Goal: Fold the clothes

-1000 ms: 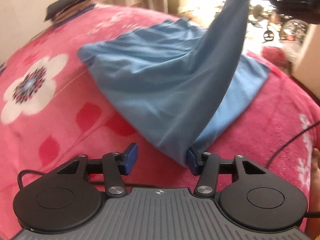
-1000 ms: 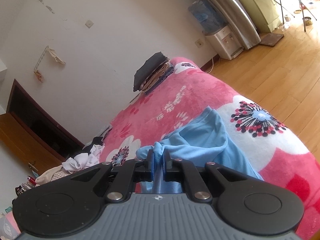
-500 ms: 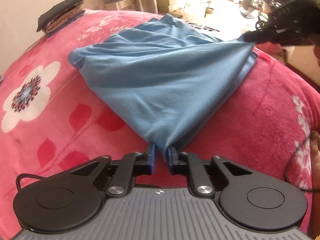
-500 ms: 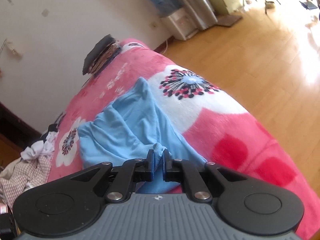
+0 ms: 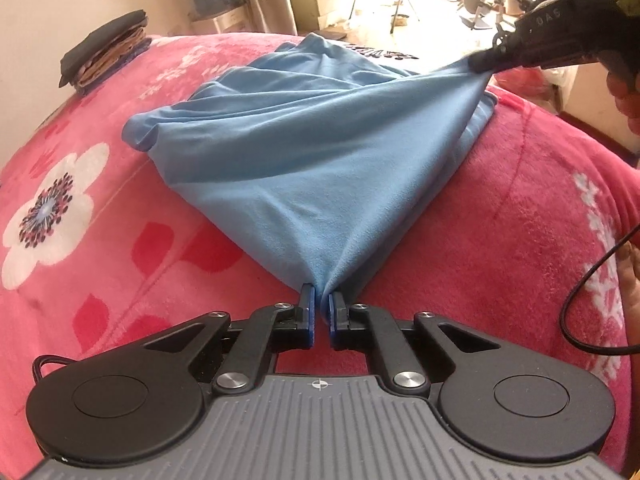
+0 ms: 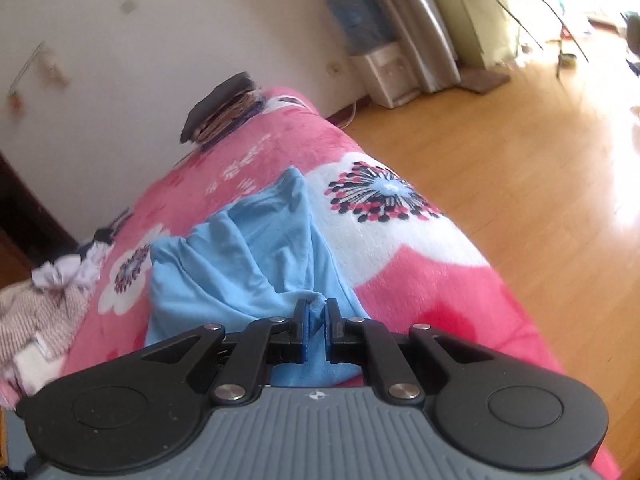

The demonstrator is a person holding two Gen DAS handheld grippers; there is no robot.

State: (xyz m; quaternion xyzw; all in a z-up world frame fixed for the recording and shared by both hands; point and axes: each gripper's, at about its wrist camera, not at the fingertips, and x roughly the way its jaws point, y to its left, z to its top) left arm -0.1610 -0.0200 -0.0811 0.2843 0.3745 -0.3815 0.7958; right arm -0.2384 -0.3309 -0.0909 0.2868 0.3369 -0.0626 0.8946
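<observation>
Item, nearest you: left gripper (image 5: 319,300), jaws nipped on one corner of the blue garment (image 5: 320,152); right gripper (image 6: 318,310) pinches another. Beyond, the cloth lies bunched (no flat fold yet) on the pink floral blanket (image 5: 120,248); squaring and stacking remain.

Both wrist cams close, share blue garment (image 5: 320,168).

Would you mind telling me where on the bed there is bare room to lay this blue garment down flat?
Bare pink blanket lies right of the blue garment, toward the black cable, and left of it around the white flower print. The far corner is crowded by a stack of folded clothes, and the pile of laundry sits beyond the bed's edge.
</observation>
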